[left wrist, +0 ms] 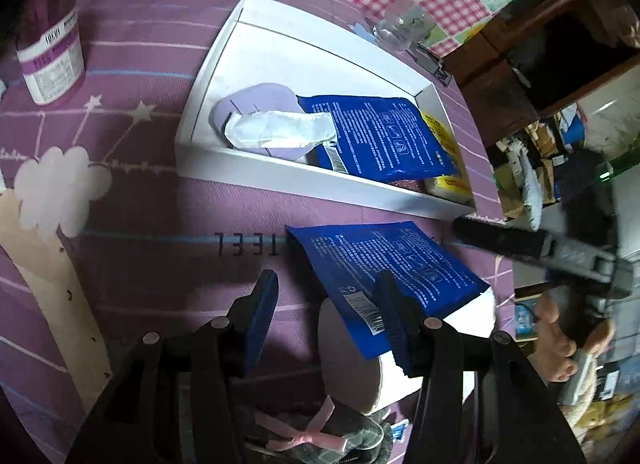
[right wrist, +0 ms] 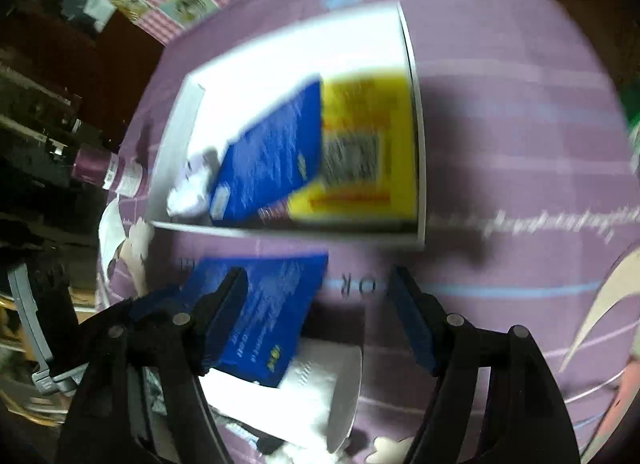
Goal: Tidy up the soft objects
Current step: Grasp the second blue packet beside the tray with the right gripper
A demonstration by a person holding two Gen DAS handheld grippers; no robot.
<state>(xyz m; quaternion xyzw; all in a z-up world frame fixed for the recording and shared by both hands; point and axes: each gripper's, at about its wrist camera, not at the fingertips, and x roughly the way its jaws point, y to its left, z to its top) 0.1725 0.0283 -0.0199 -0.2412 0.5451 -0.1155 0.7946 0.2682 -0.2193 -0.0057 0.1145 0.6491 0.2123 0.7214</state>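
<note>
A white box (left wrist: 280, 177) lies on the purple mat and holds a blue pouch (left wrist: 384, 135), a lilac pack with a white tissue (left wrist: 276, 127) and a yellow pack (left wrist: 444, 135). A second blue pouch (left wrist: 384, 268) lies in front of the box, resting partly on a white paper roll (left wrist: 348, 364). My left gripper (left wrist: 326, 320) is open and empty, its right finger over this pouch. In the blurred right wrist view the box (right wrist: 418, 143), the loose pouch (right wrist: 264, 316) and the roll (right wrist: 320, 384) show. My right gripper (right wrist: 318, 308) is open and empty above the mat.
A purple-labelled canister (left wrist: 52, 59) stands at the far left. A clear plastic cup (left wrist: 400, 27) sits behind the box on a checked cloth. A grey item with a pink ribbon (left wrist: 304, 436) lies near the roll. The other gripper's black body (left wrist: 532, 248) reaches in from the right.
</note>
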